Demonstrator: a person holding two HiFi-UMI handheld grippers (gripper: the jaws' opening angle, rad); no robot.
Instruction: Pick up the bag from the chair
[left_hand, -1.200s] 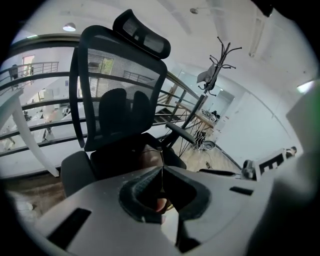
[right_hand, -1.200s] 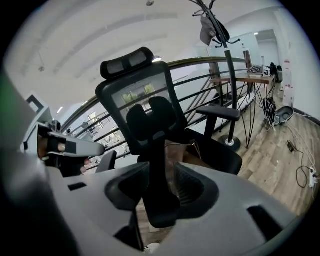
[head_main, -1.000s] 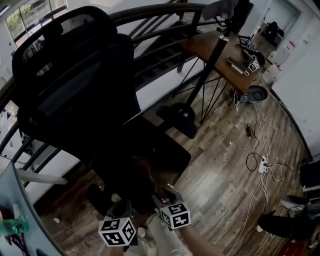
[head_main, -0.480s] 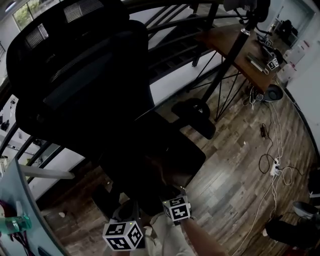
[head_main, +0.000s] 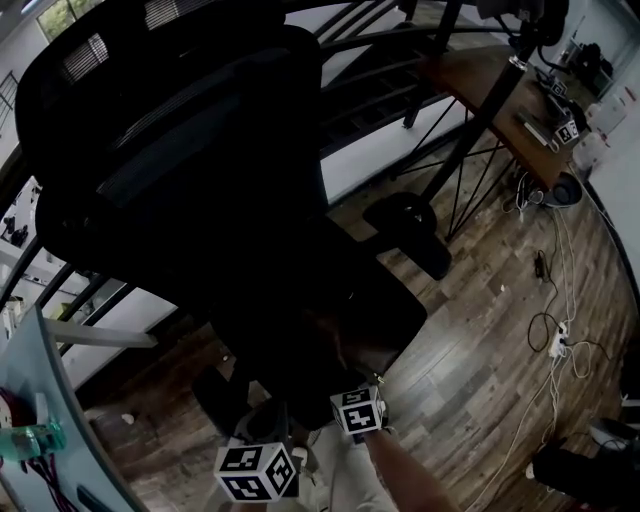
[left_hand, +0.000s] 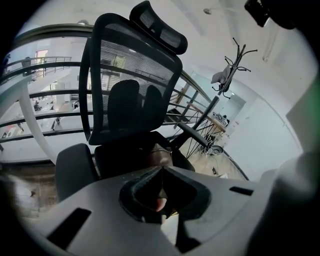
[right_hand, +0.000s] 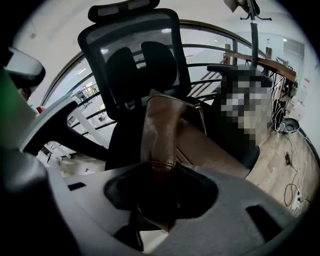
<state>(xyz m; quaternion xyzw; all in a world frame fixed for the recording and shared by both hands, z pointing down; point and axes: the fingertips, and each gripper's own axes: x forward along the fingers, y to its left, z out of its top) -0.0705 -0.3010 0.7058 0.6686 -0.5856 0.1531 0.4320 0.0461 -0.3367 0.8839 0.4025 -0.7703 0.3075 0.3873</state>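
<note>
A brown leather bag lies on the seat of the black mesh office chair. In the head view the bag is a dark brown patch at the seat's front edge. My right gripper is shut on the bag's wide brown strap, which rises straight out from between the jaws. The same gripper sits just before the seat's front. My left gripper is shut with nothing in it, its jaws meeting in a line, and the bag lies beyond them. It hangs low, left of the right one.
A wooden desk on black legs stands at the back right. Cables and a power strip trail over the wood floor. A curved railing runs behind the chair. The chair's armrest juts out to the right.
The head view has drifted, so the chair sits a little further right in the picture. Both grippers stay at the seat's front, the right one still on the strap.
</note>
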